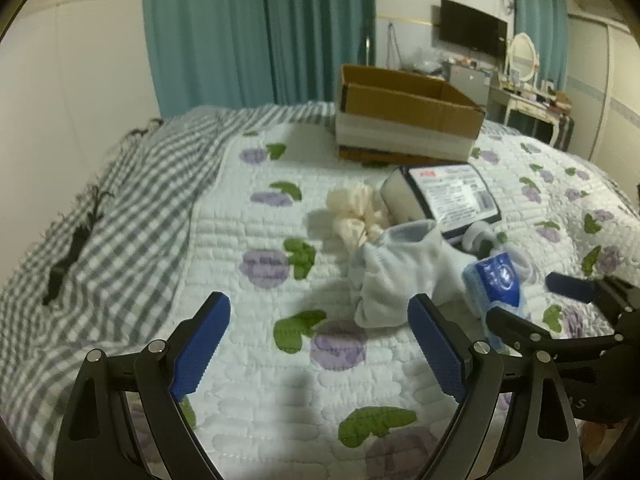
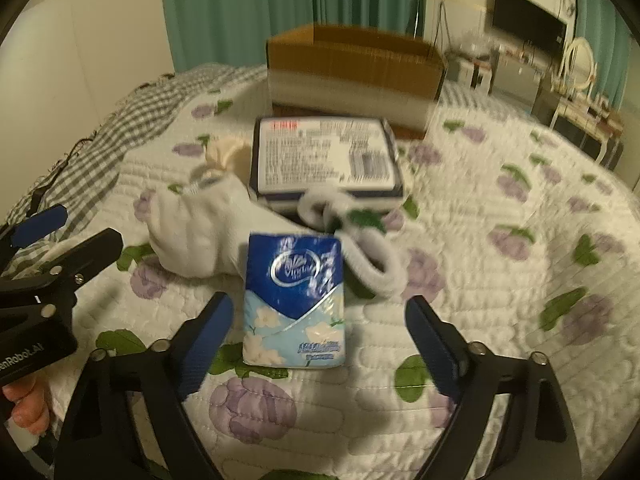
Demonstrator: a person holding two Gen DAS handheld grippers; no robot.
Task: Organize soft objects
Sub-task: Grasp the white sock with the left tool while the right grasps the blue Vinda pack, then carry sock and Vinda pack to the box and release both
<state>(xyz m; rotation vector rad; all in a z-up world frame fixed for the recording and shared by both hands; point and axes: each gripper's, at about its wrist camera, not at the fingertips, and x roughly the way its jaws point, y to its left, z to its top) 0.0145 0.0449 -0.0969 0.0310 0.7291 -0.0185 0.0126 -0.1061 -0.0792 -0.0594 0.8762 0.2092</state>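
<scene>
Quilted floral bedspread (image 2: 500, 128), soft items clustered mid-bed. Count, left to right: one cream scrunchie (image 1: 354, 208); one white sock (image 1: 394, 276), crumpled, cuff open; one blue-and-white tissue pack (image 2: 295, 300), flat, flower print on its lower half; one white fuzzy looped item (image 2: 360, 240), identity unclear; one large wrapped pack (image 2: 326, 158), label up. One open cardboard box (image 1: 404, 112) behind them. Left gripper (image 1: 320, 344): jaws wide, nothing between, short of the sock. Right gripper (image 2: 320, 344): jaws wide, tissue pack between, pads not touching.
</scene>
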